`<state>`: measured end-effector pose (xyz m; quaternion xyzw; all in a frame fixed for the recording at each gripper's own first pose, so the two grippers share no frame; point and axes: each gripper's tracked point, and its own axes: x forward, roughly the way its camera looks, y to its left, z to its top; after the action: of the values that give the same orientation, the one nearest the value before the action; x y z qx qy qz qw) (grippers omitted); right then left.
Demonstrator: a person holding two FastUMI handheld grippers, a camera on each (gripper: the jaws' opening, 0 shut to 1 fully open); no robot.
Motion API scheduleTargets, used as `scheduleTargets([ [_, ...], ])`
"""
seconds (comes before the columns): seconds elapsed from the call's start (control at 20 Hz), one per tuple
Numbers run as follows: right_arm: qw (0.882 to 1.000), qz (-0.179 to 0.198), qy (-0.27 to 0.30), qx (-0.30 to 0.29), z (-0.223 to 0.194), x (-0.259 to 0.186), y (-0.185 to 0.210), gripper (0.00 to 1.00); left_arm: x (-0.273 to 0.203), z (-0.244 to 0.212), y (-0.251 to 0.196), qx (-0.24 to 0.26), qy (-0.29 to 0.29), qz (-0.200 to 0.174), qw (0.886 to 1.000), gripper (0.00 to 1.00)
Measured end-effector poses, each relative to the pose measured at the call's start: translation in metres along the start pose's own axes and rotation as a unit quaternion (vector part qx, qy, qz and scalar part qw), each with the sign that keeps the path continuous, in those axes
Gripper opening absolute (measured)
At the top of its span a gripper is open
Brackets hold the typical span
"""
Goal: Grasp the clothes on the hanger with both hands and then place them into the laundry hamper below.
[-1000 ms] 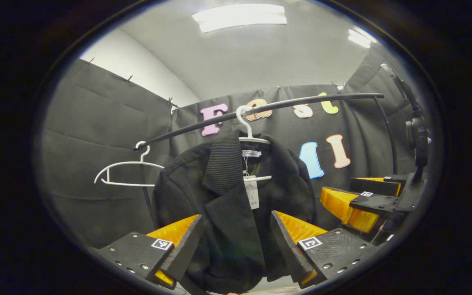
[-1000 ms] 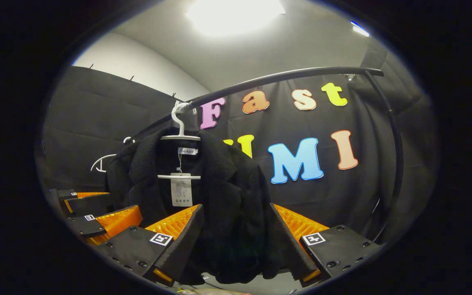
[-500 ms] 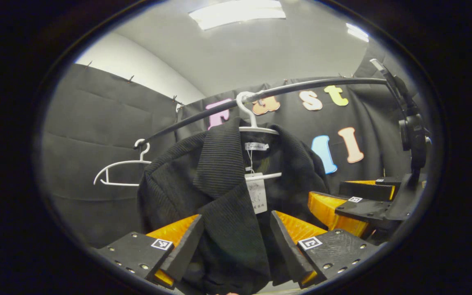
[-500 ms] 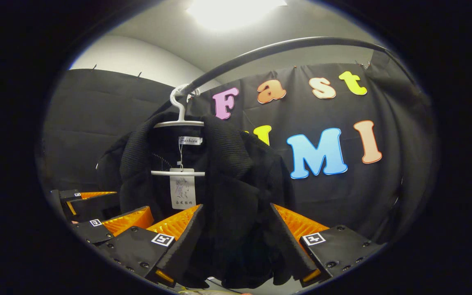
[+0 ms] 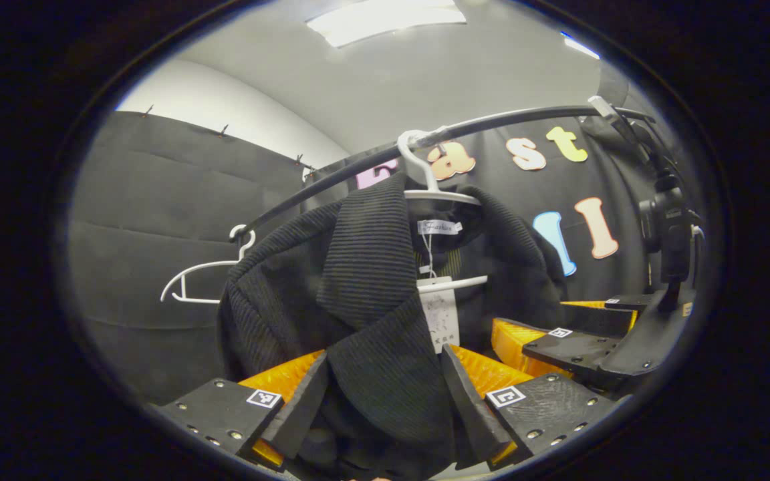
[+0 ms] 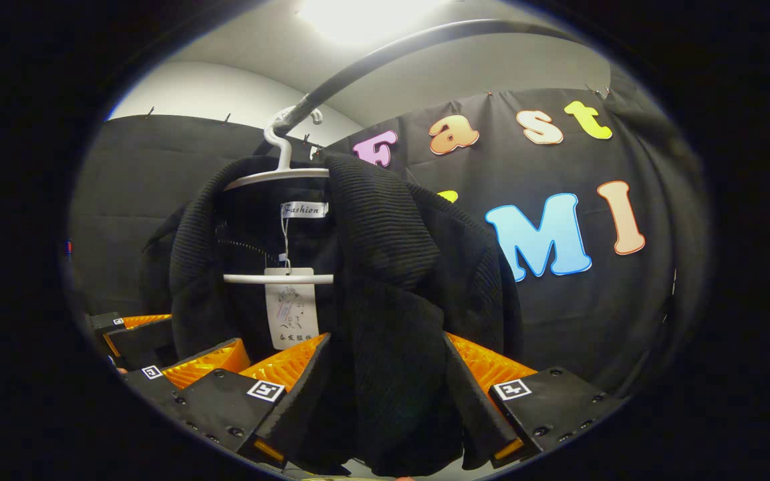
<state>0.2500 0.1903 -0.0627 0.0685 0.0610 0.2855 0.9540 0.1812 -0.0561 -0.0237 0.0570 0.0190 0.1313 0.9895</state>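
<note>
A black ribbed jacket point(image 5: 358, 267) hangs on a white hanger point(image 5: 435, 195) from a black rail point(image 5: 331, 180), with a paper tag point(image 5: 440, 314) at its neck. My left gripper point(image 5: 383, 361) is open, and the jacket's left lapel and front panel lie between its fingers. In the right gripper view the same jacket point(image 6: 385, 227) hangs on its hanger point(image 6: 278, 177). My right gripper point(image 6: 386, 344) is open around the other front panel. The right gripper point(image 5: 559, 321) is off to the right in the left gripper view. The left gripper point(image 6: 164, 341) is at the lower left in the right gripper view.
An empty white hanger point(image 5: 198, 280) hangs farther left on the rail. The rail point(image 6: 385, 50) arcs overhead and bends down at its right end. Black cloth walls close in the booth behind the jacket. A camera mount point(image 5: 672, 227) stands at the right.
Both grippers have moved in toward the jacket and slightly up. The fabric now fills more of each view and lies deeper between the fingers. The fingers' spread is unchanged.
</note>
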Motion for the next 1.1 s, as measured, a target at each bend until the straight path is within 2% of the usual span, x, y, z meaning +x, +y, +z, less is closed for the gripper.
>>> scheduleTargets([
  [0.05, 1.0, 0.0, 0.0, 0.006, -0.001, 0.005, 0.002, 0.93, 0.003, 0.0, 0.001, 0.001, -0.001, 0.005, 1.0, 0.94],
  [0.1, 1.0, 0.0, 0.001, 0.011, -0.001, 0.008, 0.002, 0.97, 0.007, -0.001, 0.003, 0.003, -0.001, 0.01, 1.0, 0.94],
  [0.15, 1.0, -0.002, 0.002, 0.016, -0.001, 0.011, 0.001, 0.93, 0.012, -0.002, 0.005, 0.004, -0.001, 0.013, 1.0, 0.94],
  [0.2, 1.0, -0.004, 0.003, 0.019, -0.001, 0.013, 0.0, 0.97, 0.015, -0.003, 0.006, 0.006, -0.001, 0.016, 1.0, 0.94],
  [0.5, 0.999, -0.015, 0.016, 0.026, -0.008, 0.027, 0.003, 0.98, 0.021, -0.006, 0.011, 0.012, -0.001, 0.03, 0.999, 0.94],
  [0.55, 0.999, -0.014, 0.021, 0.026, -0.012, 0.03, 0.006, 0.89, 0.023, -0.007, 0.012, 0.015, 0.0, 0.034, 0.999, 0.94],
  [0.6, 0.999, -0.015, 0.028, 0.026, -0.015, 0.031, 0.006, 0.81, 0.024, -0.007, 0.016, 0.016, 0.001, 0.036, 0.999, 0.88],
  [0.65, 0.999, -0.014, 0.033, 0.025, -0.018, 0.031, 0.007, 0.65, 0.025, -0.007, 0.017, 0.015, 0.002, 0.034, 0.999, 0.82],
  [0.7, 0.999, -0.018, 0.037, 0.022, -0.02, 0.031, 0.005, 0.55, 0.023, -0.007, 0.017, 0.016, 0.002, 0.034, 0.999, 0.75],
  [0.8, 0.999, -0.036, 0.033, 0.016, -0.018, 0.028, -0.005, 0.29, 0.023, -0.007, 0.017, 0.018, 0.002, 0.03, 0.999, 0.75],
  [0.85, 0.999, -0.032, 0.034, 0.018, -0.018, 0.028, -0.002, 0.06, 0.024, -0.007, 0.016, 0.02, 0.001, 0.024, 1.0, 0.75],
  [0.9, 0.999, -0.032, 0.039, 0.016, -0.019, 0.028, -0.002, 0.12, 0.02, -0.006, 0.019, 0.015, 0.001, 0.023, 1.0, 0.65],
  [1.0, 0.998, -0.051, 0.033, -0.009, -0.014, 0.024, -0.013, 0.09, 0.024, -0.008, 0.018, 0.004, 0.0, 0.005, 1.0, 0.45],
  [1.05, 0.997, -0.058, 0.034, -0.022, -0.013, 0.022, -0.016, 0.04, 0.022, -0.006, 0.024, 0.001, -0.002, 0.012, 1.0, 0.34],
  [1.1, 0.996, -0.071, 0.029, -0.034, -0.01, 0.02, -0.021, 0.04, 0.023, -0.009, 0.028, 0.001, -0.004, 0.02, 1.0, 0.24],
])
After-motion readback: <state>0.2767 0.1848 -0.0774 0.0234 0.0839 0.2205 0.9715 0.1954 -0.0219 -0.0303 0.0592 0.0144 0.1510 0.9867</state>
